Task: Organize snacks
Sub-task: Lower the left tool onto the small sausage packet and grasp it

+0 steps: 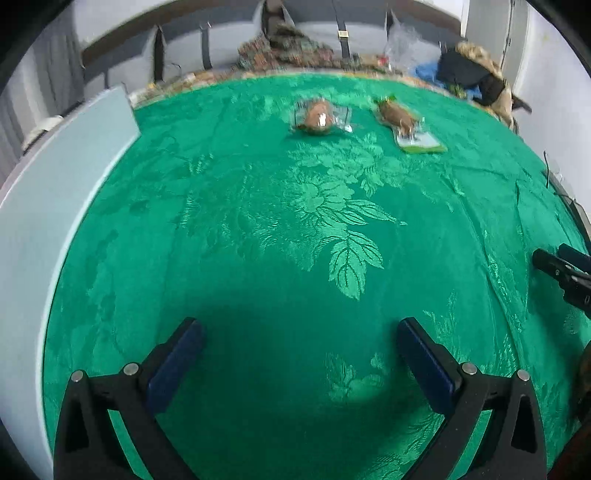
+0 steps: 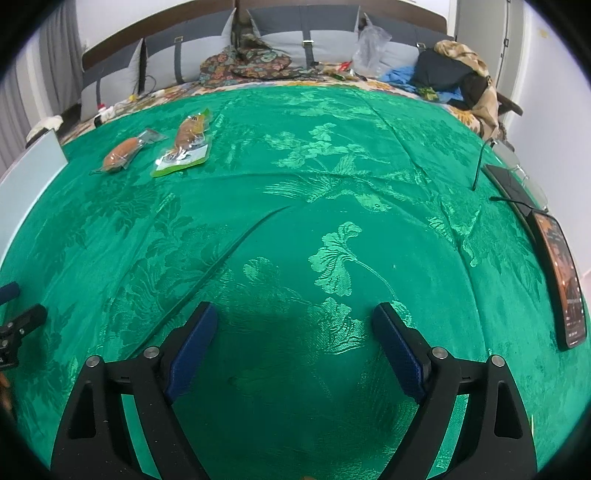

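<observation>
Two snack packets [image 2: 122,155] [image 2: 186,147] side by side on cloth [image 2: 332,184]

A home bedroom: a wide bed is spread with a green floral-damask cloth [image 2: 332,229], backed by a brown headboard [image 2: 155,33] lined with grey strapped cushions [image 2: 325,40]. Everyday clutter lies along the far edge, including patterned fabric [image 2: 251,62], a dark bag [image 2: 443,74], a clear plastic bag [image 2: 371,46], and a phone [image 2: 563,280] at the right.
</observation>
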`<state>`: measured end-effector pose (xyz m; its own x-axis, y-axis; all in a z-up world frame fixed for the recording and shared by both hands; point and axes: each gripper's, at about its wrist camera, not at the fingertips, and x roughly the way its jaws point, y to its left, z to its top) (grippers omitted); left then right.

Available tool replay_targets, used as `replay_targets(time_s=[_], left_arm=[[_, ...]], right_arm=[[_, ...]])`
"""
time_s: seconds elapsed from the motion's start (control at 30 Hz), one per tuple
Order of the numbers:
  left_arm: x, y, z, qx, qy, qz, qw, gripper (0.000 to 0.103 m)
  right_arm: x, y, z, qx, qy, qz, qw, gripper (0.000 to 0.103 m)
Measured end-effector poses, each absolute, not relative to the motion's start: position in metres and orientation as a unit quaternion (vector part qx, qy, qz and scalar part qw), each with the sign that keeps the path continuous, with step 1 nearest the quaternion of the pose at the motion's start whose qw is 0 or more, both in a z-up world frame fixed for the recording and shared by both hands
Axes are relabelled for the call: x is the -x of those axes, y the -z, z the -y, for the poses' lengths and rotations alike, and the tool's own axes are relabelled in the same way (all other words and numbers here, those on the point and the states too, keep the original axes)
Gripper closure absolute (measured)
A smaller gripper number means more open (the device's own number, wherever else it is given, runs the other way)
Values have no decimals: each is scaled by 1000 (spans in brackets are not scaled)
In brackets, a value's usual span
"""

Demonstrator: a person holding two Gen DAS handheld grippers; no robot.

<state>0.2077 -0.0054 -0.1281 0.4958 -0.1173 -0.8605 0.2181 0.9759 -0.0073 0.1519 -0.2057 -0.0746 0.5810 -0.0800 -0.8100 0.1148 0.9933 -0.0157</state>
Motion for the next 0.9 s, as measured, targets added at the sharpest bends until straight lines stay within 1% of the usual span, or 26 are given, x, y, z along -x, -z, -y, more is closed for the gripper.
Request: replay_targets(time_s=[0.07, 0.2, 0.33, 0.47, 0.67, 0.73, 0.77, 0.8, 0.87, 0.9], left_arm=[[-233, 124, 9, -56, 112, -517, 847, 0], [-294, 96, 11, -13, 161, -510, 845, 0], [-369, 82, 23, 9, 175, -529, 830, 0], [-418, 89, 38, 14, 165, -543, 823, 1], [-448, 118, 56, -17, 143, -573, 807, 1], [-444, 119, 55, -34, 131, -558, 819, 9], [-439, 118, 54, -46, 128, -549, 825, 21], [-435, 116, 53, -57, 128, -539, 830, 38], [-428, 117, 49, -75, 130, -532, 833, 41], [-424, 116, 46, -79, 134, -528, 835, 48]], right_arm=[[-152, 75, 206, -19, 55, -454, 889, 14], [-152, 75, 206, -19, 55, -454, 889, 14], [-152, 75, 207, -19, 55, -454, 889, 14], [-151, 75, 207, -20, 54, -454, 889, 13], [-151, 75, 207, -20, 53, -454, 889, 13], [-151, 75, 207, -20, 53, -454, 889, 13], [-151, 75, 207, -20, 53, -454, 889, 13], [-151, 75, 207, -20, 53, -454, 889, 13], [-151, 75, 208, -20, 53, -454, 889, 13], [-151, 75, 207, -20, 53, -454, 889, 13]])
